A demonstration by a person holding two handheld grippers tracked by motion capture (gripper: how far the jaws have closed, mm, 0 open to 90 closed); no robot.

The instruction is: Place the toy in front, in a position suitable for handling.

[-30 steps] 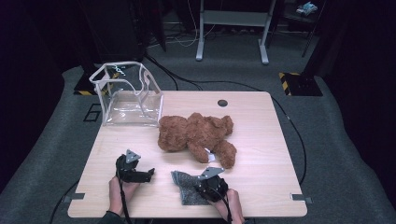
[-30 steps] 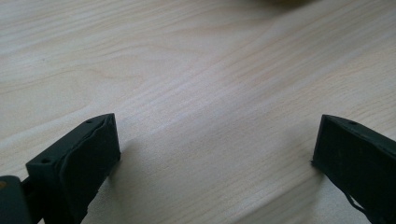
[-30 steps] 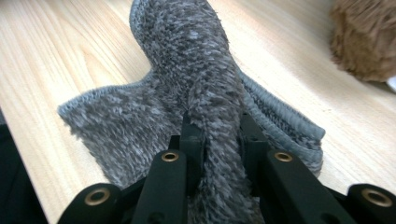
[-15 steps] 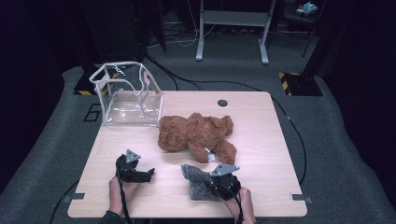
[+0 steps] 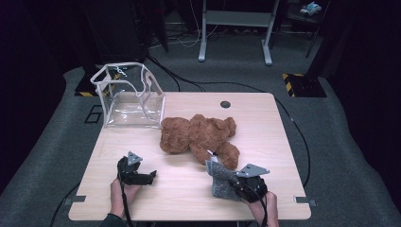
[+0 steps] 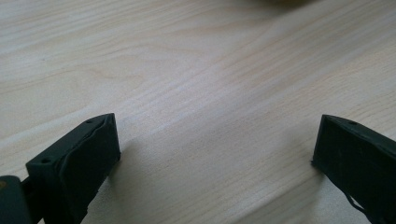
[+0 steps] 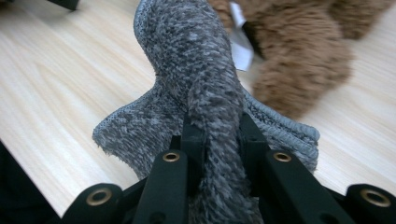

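Right jaws: pressed onto a fold of the grey cloth [image 7: 205,88]; your right gripper [image 5: 235,182] has a bunched ridge pinched between its 2 jaws, with the rest of the cloth rising ahead of them.
Left jaws: spread wide with bare wood between them; your left gripper [image 5: 152,176] rests low on the near left of the bench [image 5: 189,198] and grips nothing.
Cloth position: near right of the bench, partly raised, its far edge just beside the teddy bear [image 5: 198,135] and its white tag [image 7: 239,44].
Step in hand: by my reading, you are lifting or dragging the cloth with 1 gripper, probably to open it out or move it.
Grip advice: the pinch sits on a thick fold, so hold firm pressure; a loose pile like this may slip if you tug sharply.
Path advice: draw the cloth toward the near edge or to the left, away from the bear's leg, so the pile does not snag on the fur or the tag.
Second hand: bring your left gripper across to a free corner on the cloth's left side and close there before you stretch it.
Clear bag [image 5: 130,97]: far left, well apart from the cloth; no need to avoid it yet.
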